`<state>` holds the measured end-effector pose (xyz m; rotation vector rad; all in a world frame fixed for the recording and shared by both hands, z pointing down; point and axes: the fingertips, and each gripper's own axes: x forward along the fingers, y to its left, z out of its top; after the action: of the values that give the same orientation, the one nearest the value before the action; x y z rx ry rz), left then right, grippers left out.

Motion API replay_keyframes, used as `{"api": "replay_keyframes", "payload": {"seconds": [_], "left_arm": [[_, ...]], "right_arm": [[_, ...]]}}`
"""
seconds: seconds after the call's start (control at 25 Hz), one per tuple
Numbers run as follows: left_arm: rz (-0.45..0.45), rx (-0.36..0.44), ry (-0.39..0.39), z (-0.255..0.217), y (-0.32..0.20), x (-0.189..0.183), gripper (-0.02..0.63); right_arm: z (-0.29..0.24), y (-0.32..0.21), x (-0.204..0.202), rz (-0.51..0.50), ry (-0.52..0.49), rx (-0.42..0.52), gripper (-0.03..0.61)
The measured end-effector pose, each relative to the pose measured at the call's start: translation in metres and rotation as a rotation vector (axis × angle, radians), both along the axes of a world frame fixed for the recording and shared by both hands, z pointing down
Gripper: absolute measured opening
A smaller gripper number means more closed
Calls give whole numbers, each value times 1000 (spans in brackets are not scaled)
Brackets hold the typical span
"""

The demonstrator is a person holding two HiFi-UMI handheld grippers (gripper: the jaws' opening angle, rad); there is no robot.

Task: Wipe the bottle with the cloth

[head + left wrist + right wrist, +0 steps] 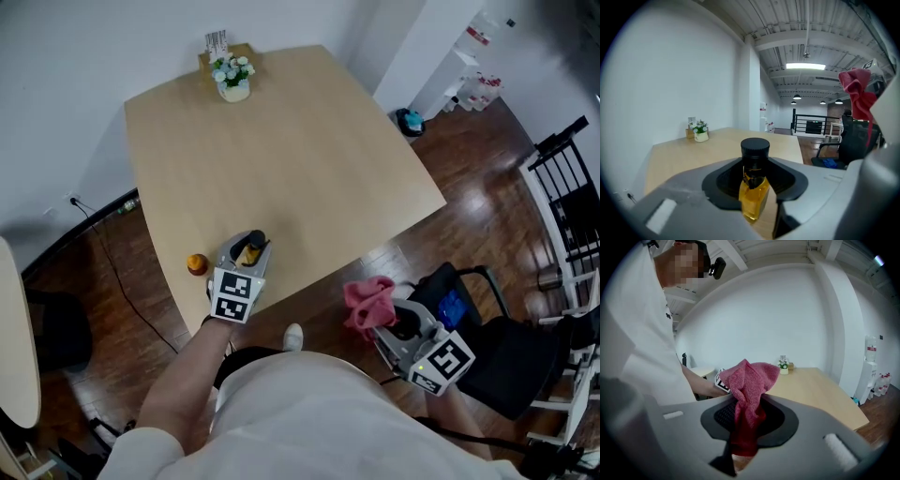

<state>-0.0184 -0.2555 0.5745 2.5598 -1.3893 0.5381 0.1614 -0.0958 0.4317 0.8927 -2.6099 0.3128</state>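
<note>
A small amber bottle with a black cap stands upright at the near left edge of the wooden table. My left gripper is closed round its lower body. In the left gripper view the bottle fills the gap between the jaws of the left gripper, cap above them. My right gripper is off the table's near edge, above the floor, shut on a pink cloth. The cloth bunches up out of the right gripper; it also shows at the right in the left gripper view.
A small orange thing lies on the table edge left of the bottle. A flower pot stands at the far corner. A black chair with a blue item is right of my right gripper. Wood floor surrounds the table.
</note>
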Motion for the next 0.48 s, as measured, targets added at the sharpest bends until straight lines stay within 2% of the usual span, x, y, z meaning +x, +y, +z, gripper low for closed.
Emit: {"api": "replay_keyframes", "payload": {"seconds": [0.12, 0.28, 0.48], "left_arm": [[7, 7, 18, -15, 0, 0, 155], [52, 46, 35, -58, 5, 4, 155], [110, 74, 48, -110, 15, 8, 155]], "right_arm": [[-3, -12, -6, -22, -16, 22, 92], [-14, -30, -18, -43, -52, 63, 92], [-48, -61, -57, -122, -97, 143, 92]]}}
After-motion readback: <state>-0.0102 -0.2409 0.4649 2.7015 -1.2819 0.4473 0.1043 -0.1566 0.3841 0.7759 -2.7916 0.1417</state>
